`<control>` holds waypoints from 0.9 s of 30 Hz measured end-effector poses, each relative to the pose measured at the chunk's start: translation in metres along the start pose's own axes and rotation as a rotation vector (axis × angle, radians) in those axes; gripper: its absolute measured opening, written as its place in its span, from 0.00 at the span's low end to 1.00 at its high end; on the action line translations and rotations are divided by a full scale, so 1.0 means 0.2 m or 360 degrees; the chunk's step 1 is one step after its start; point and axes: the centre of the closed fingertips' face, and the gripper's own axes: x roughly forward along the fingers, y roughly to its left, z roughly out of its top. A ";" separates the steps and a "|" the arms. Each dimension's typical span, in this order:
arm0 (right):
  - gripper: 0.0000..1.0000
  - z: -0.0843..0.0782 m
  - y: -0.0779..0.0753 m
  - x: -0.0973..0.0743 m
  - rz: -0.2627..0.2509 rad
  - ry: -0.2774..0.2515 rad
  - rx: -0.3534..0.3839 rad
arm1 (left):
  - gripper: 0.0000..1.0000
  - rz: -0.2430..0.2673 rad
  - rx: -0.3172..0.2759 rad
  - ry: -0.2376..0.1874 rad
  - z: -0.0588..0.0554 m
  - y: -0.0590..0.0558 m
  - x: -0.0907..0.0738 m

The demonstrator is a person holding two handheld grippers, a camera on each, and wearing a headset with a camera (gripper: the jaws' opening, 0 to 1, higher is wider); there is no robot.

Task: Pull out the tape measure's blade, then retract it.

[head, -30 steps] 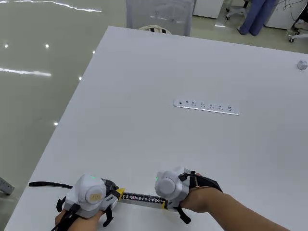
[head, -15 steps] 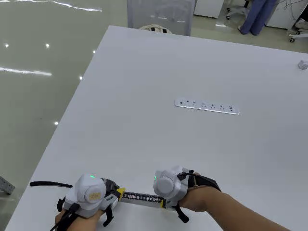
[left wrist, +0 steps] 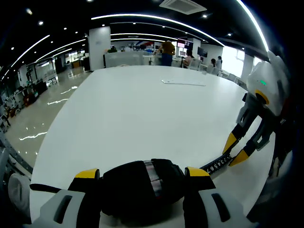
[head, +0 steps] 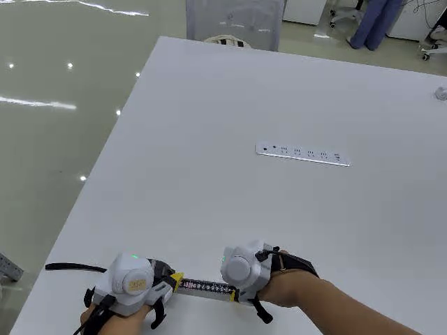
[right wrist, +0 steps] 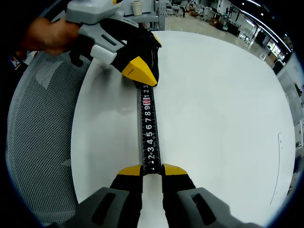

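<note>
**A:** Tape measure, where?

**B:** Near edge of the white worktop (head: 244,105), close to the person. The tape measure (left wrist: 142,186), black case, sits between the jaws of the left gripper (left wrist: 142,173). The jaws are closed on the case from both sides, yellow tips against its flanks.

**A:** Blade?

**B:** The blade (right wrist: 148,126) is out of the case by a short length. It runs straight across to the right gripper (right wrist: 152,170). Black face, white figures, one red mark nearer the case. Cannot tell whether it lies on the worktop or hangs just above it.

**A:** Right jaws?

**B:** Narrow, pinched on the blade's free end. The end hook is hidden between the tips.

**A:** How do the two grippers stand?

**B:** In the head view they are side by side, facing each other along the blade, near but apart. A hand (right wrist: 47,33) is wrapped behind the left gripper. A black-gloved hand (head: 290,276) carries the right one.

**A:** Anything else on the worktop?

**B:** A white power strip (head: 302,154) lies flat, well beyond the grippers, toward the middle. A small pale object (head: 440,93) sits at the far right edge, too small to identify. A black strap (head: 70,266) lies at the left edge, just beside the left gripper.

**A:** Surroundings?

**B:** A grey mesh chair (right wrist: 38,142) stands below the near edge, seen in the right gripper view. Glossy floor (head: 49,105) to the left, speckled with light reflections.
</note>
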 end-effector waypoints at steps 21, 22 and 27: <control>0.14 0.04 0.00 0.01 0.0009 -0.0028 0.0009 | 0.67 -0.0003 -0.0006 -0.0004 0.00 0.00 0.00; 0.14 0.04 0.00 0.01 0.0008 -0.0030 0.0009 | 0.67 -0.0003 -0.0006 -0.0005 0.00 0.00 0.00; 0.14 0.06 0.00 0.02 0.0006 -0.0039 0.0012 | 0.67 -0.0004 -0.0012 -0.0005 0.00 0.00 0.00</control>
